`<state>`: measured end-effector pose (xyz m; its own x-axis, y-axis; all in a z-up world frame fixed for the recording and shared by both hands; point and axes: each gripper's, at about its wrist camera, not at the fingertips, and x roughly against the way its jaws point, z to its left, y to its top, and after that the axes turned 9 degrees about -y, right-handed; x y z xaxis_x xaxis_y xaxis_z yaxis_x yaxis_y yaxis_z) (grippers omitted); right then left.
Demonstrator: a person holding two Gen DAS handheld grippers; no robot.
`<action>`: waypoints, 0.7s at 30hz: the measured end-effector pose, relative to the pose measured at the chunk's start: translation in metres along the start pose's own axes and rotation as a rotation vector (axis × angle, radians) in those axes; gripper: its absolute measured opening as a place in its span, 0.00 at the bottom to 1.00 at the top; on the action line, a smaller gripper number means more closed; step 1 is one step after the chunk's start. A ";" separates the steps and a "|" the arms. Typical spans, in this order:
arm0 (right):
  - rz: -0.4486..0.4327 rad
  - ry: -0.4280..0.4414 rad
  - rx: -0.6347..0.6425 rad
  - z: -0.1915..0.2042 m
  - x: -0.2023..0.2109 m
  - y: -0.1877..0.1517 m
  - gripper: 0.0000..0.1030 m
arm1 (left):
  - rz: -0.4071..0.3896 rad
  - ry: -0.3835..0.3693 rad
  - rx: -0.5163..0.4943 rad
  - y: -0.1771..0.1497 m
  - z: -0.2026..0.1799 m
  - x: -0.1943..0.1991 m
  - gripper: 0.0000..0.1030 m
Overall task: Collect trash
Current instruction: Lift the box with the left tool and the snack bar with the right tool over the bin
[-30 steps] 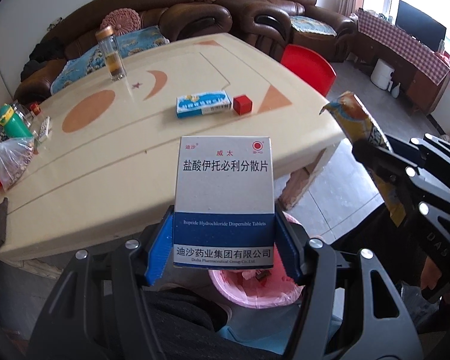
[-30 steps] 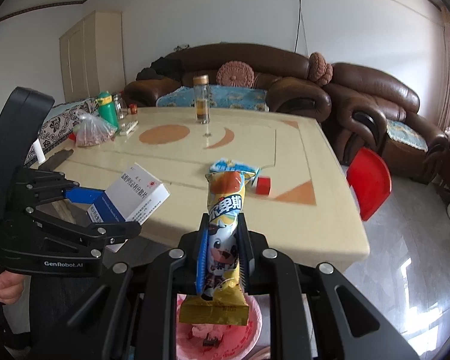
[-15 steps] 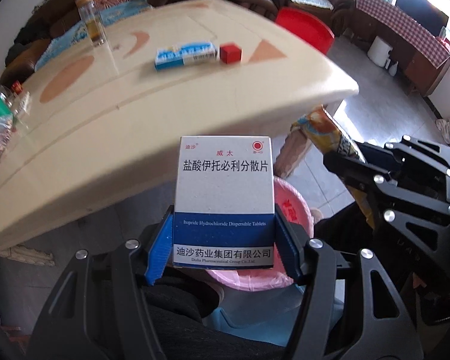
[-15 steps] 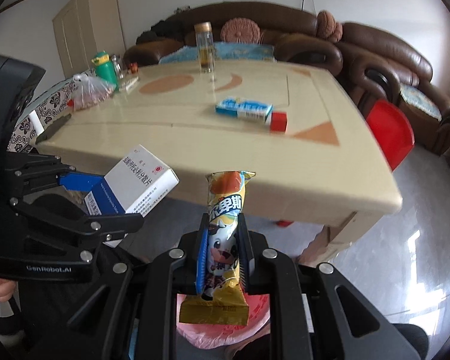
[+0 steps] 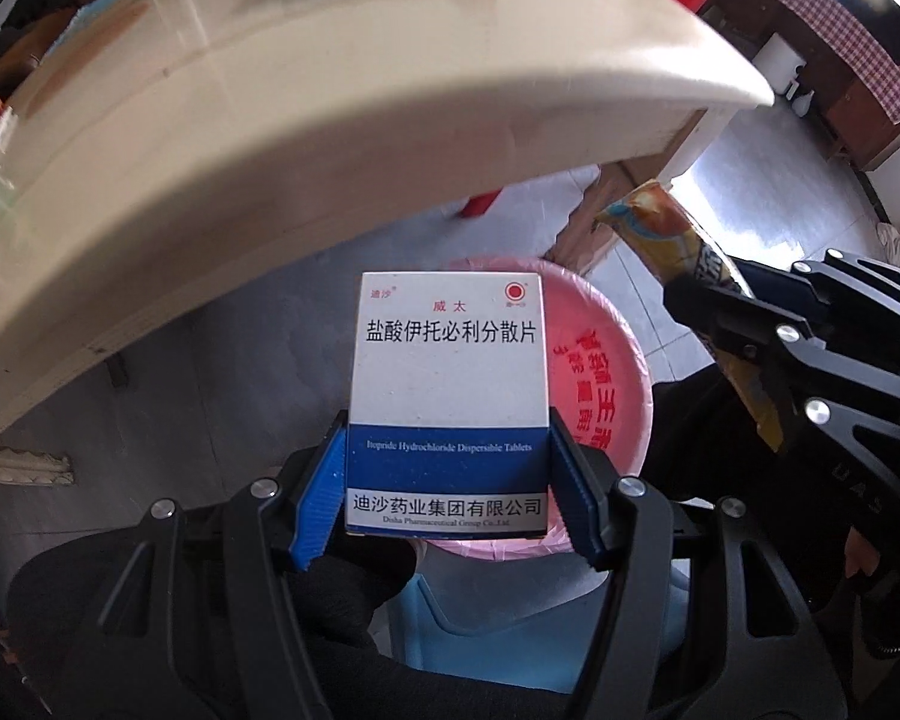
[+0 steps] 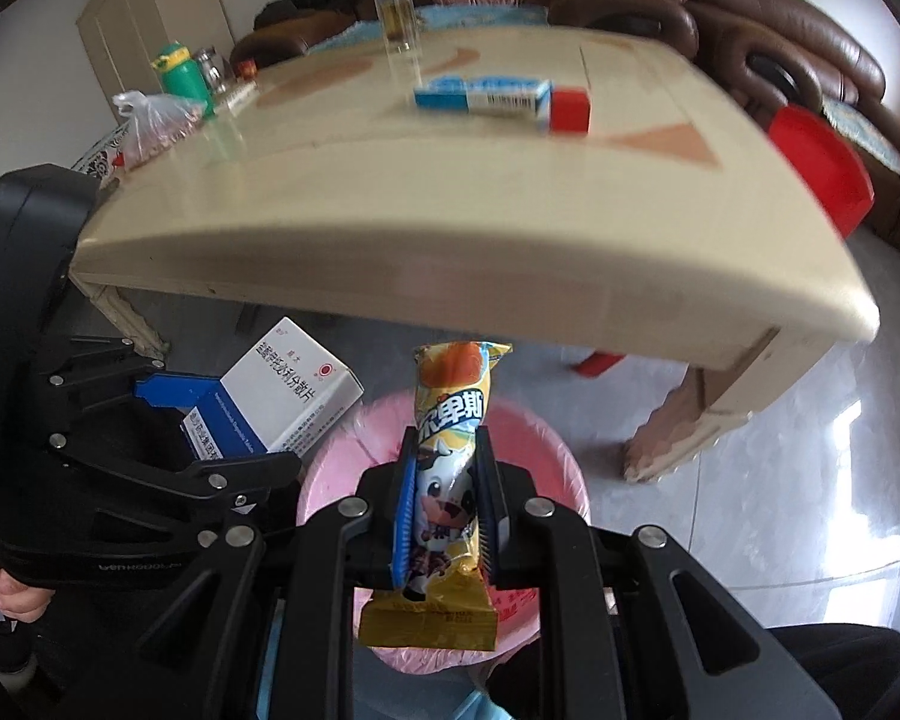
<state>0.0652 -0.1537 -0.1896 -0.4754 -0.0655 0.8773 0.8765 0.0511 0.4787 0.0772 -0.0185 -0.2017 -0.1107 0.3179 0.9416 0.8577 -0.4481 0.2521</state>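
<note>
We hold a white-and-blue medicine box (image 5: 448, 414) upright between our left gripper (image 5: 448, 480)'s blue pads, in front of the pink-lined bin (image 5: 606, 384), below the table's (image 5: 330, 138) near edge. At right, our right gripper (image 5: 744, 360) pinches a yellow snack wrapper (image 5: 672, 240) beside the bin's rim.

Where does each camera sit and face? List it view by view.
Left wrist: behind the left tongs, facing down at the white-and-blue cardboard medicine box over the pink-lined trash bin.
Right wrist: behind the right tongs, facing the yellow plastic snack wrapper.
Shared: bin, beige table, each other's tongs.
</note>
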 end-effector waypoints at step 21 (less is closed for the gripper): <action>0.285 0.068 -0.015 -0.013 -0.112 -0.027 0.17 | 0.217 -0.016 0.056 0.000 0.011 -0.087 0.59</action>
<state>0.0958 -0.1608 -0.3011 -0.2041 -0.1168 0.9720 0.9752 0.0627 0.2123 0.0923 -0.0371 -0.2861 0.0876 0.2324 0.9687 0.8873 -0.4601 0.0302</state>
